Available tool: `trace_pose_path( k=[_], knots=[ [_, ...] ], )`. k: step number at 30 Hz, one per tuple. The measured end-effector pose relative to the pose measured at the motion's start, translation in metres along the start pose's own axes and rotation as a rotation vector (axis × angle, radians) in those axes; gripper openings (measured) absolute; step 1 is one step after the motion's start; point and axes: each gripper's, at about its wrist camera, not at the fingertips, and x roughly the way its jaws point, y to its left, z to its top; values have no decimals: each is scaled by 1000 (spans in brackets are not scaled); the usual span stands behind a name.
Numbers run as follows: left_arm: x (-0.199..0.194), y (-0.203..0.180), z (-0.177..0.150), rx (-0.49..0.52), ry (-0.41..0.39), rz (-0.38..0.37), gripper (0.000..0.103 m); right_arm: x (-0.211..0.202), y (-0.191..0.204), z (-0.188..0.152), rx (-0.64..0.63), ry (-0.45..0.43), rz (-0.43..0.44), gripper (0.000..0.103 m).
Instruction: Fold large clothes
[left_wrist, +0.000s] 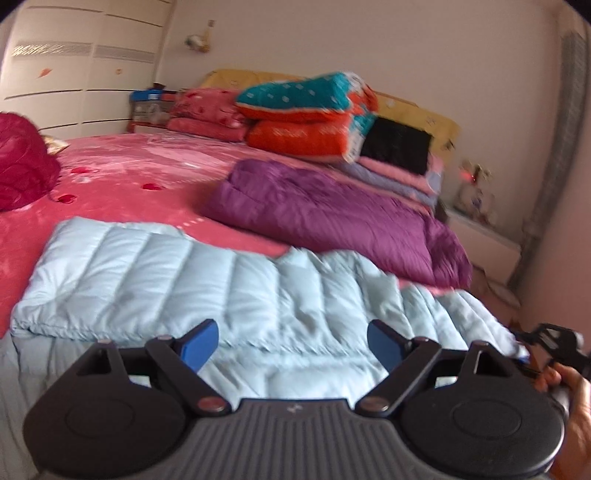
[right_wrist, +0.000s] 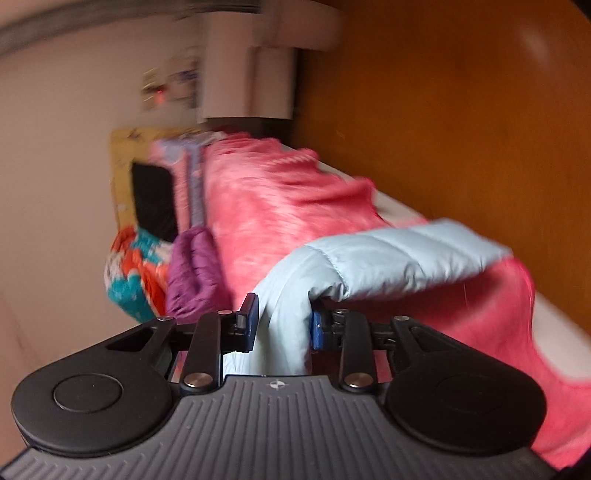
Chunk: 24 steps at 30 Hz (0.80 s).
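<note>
A pale blue quilted coat lies spread across the near edge of the pink bed, one part folded over on the left. My left gripper is open and empty just above the coat's near edge. My right gripper is shut on a fold of the same pale blue coat, at the bed's right side; that view is rolled sideways and blurred. The right gripper also shows at the far right of the left wrist view.
A purple padded coat lies behind the blue one. Folded quilts and pillows are stacked at the headboard. A red garment sits at the left. A white nightstand and an orange-brown floor flank the bed.
</note>
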Motion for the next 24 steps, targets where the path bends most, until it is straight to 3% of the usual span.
trace_pose_path(
  k=[6, 12, 19, 24],
  knots=[
    [7, 43, 20, -101, -75, 32, 90, -14, 95, -20, -365, -22, 39, 35],
    [14, 98, 29, -229, -112, 82, 90, -22, 189, -76, -713, 10, 127, 34],
    [11, 150, 35, -411, -137, 113, 90, -15, 253, -169, -943, 157, 289, 28],
    [8, 176, 36, -510, -160, 137, 90, -4, 256, -260, -1193, 307, 350, 25]
  ],
)
